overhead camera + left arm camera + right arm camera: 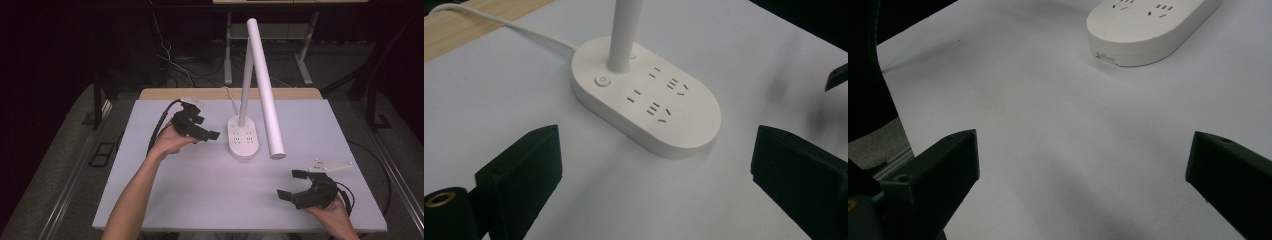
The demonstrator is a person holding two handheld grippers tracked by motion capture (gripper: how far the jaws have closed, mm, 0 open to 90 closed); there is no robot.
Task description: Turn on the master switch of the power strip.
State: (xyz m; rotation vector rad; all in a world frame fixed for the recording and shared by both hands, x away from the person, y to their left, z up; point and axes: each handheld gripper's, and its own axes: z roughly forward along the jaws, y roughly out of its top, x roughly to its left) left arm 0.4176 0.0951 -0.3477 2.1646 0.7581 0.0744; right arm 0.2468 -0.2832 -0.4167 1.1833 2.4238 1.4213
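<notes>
A white desk lamp (250, 90) stood near the middle of the pale grey counter (200, 185), its oval white plastic base (646, 95) flat on the surface and nothing crowding it. One upright stem (246, 80) rose from the far end of the base, and one long white tube head (265, 85) slanted down from the top toward the counter's right side, its lower end hanging just beside the base. The base carried one round power button (602, 80) next to the stem and two groups of socket slots. One white cord (499, 22) ran from the base back across the counter to its wooden far edge (230, 93). No readable writing showed on the base.

The left gripper (202, 131), held in the left hand (172, 140), hung just left of the base with its jaws wide apart and empty, the base lying ahead between them in the left gripper view. The right gripper (292, 185), held in the right hand (332, 210), sat near the counter's front right corner, well apart from the lamp, its jaws also spread with only bare counter between them.
</notes>
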